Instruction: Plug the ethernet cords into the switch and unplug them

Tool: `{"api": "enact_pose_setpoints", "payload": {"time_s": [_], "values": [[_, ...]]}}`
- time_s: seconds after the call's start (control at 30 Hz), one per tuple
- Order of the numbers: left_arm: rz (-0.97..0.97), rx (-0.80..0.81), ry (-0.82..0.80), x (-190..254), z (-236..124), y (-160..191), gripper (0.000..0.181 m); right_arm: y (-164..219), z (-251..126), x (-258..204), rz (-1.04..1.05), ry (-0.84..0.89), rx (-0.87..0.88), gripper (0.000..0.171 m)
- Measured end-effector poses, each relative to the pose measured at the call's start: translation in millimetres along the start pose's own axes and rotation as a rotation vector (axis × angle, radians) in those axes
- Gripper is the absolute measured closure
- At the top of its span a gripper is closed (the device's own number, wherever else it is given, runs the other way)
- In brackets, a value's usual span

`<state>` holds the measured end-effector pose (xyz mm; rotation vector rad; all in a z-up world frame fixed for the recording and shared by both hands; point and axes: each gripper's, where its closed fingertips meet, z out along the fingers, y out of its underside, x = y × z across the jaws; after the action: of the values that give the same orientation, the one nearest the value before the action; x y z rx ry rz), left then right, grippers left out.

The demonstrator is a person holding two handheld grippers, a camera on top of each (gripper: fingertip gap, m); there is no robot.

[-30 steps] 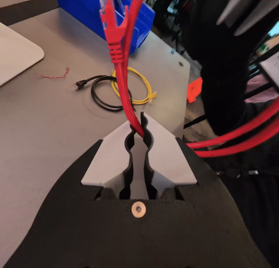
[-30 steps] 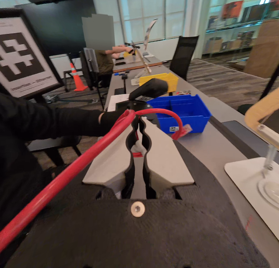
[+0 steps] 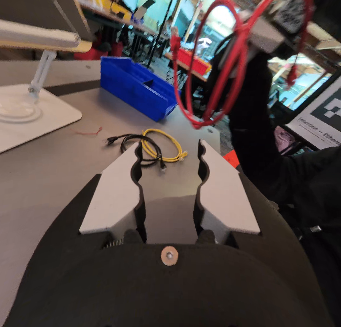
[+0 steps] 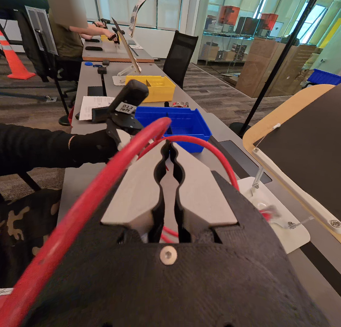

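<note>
Cord duty sits with my right gripper [image 4: 169, 148], clamped on the red cord [image 4: 103, 172] so its loops hang off the surface [image 3: 46, 170]; my left gripper [image 3: 168, 146] gapes wide, empty, near the black cord [image 3: 140, 143] and the yellow cord [image 3: 166, 144]. No switch visible.

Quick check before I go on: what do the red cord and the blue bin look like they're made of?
Red cord: seemingly a flexible plastic or rubbery jacket with a smooth, faintly glossy skin; it hangs in loose loops from the right gripper. Blue bin: apparently rigid moulded plastic, going by its uniform colour, thin straight walls and moulded-in divider.
</note>
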<state>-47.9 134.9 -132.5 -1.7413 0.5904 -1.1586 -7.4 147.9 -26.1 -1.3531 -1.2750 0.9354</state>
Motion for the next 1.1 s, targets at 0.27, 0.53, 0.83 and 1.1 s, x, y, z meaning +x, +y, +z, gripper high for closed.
{"api": "enact_pose_setpoints", "payload": {"time_s": [0.27, 0.53, 0.83, 1.1], "values": [[0.271, 0.000, -0.066, 31, 50, 7, 0.093, -2, 5, 3, 0.071, -0.012, 0.052, 0.171], [0.365, 0.070, -0.103, 59, 48, -18, 0.181, 5, -4, 21, 0.069, 0.071, 0.023, 0.171], [0.423, -0.094, -0.222, 72, 22, -65, 0.181, 25, 6, 25, 0.056, 0.088, -0.061, 0.171], [0.329, -0.198, -0.162, 88, 38, -83, 0.181, 24, -2, 34, -0.022, 0.190, -0.092, 0.171]]}}
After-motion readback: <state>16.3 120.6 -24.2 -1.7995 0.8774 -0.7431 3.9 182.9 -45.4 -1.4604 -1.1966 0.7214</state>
